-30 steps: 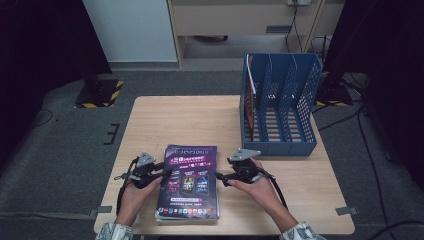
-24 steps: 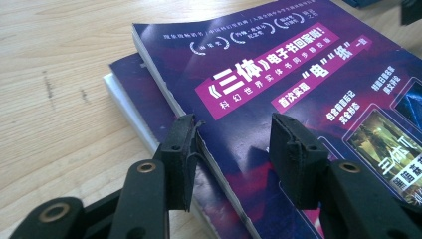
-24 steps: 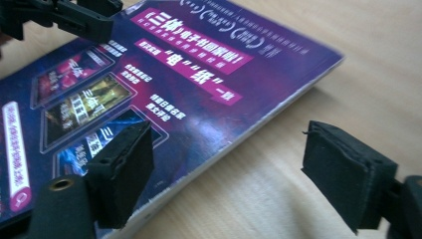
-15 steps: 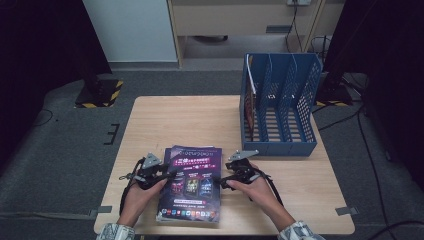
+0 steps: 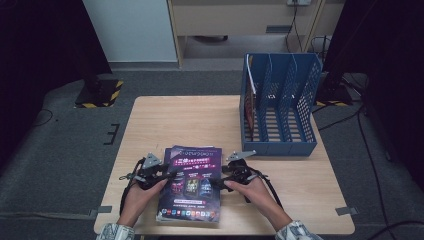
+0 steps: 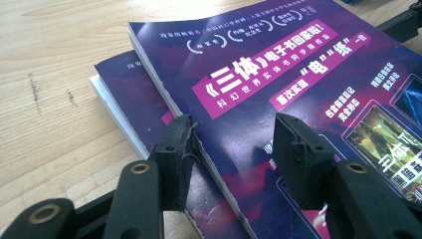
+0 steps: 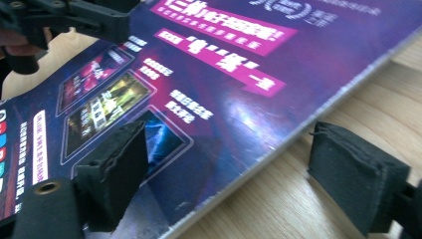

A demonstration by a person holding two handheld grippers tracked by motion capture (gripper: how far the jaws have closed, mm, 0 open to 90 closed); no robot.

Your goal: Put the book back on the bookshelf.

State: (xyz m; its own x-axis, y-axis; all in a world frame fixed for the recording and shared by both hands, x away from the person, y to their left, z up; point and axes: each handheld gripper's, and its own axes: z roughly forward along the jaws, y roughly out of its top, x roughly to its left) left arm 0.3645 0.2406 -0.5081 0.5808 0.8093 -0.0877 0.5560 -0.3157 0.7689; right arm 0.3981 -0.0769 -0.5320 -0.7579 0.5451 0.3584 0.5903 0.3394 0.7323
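While both sets of jaws stand open astride opposite edges of the top magazine (image 5: 191, 180), lying on a second copy (image 6: 144, 112) near the front of the bench (image 5: 170, 117), neither has a hold yet. If the left gripper (image 5: 167, 176) closes low it could pinch both copies; the right gripper (image 5: 218, 181), gaping wide, might just shove the glossy cover sideways.
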